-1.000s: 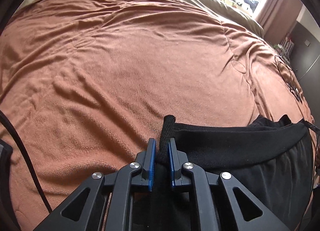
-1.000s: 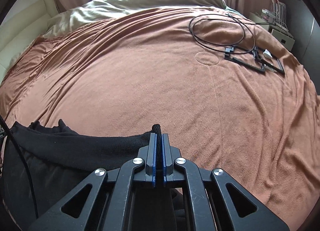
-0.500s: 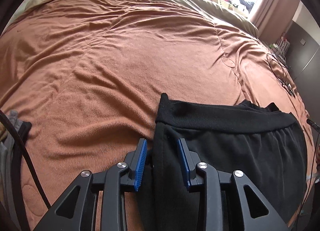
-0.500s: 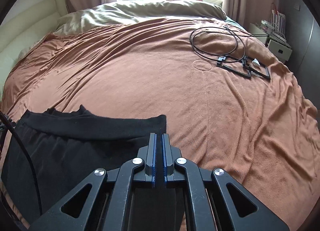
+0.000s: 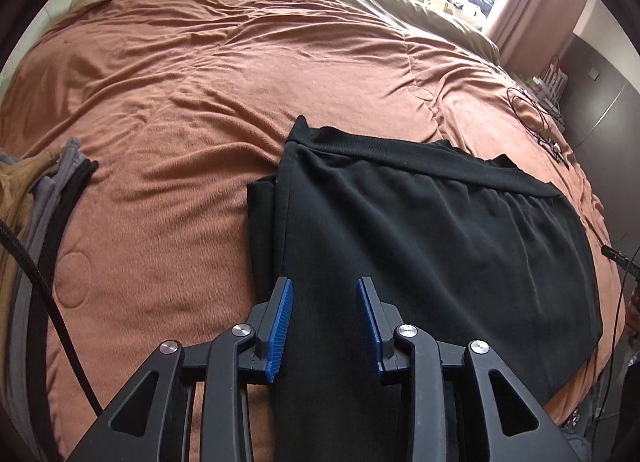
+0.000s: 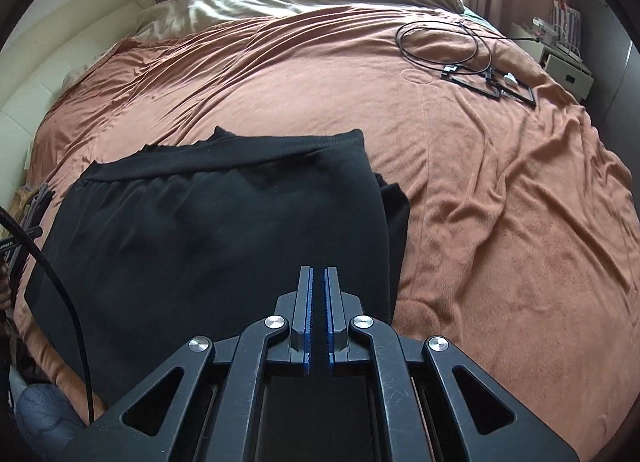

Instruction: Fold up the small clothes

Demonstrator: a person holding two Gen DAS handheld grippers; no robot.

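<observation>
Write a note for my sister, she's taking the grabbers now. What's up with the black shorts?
Left tool: jaws opening, nothing pinched, over the black shorts.
Right tool: shut, nothing visibly gripped.
Shorts lie on the brown blanket, waistband at the far end, one layer folded over another.
A pile of other clothes sits at the left.
Left: any further fold, then move the shorts to the pile.

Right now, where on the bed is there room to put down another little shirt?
The brown blanket is bare between the black garment and the olive duvet, and also to the garment's right, before the cables. It is crowded at the left edge, where the stack of folded clothes lies.
</observation>
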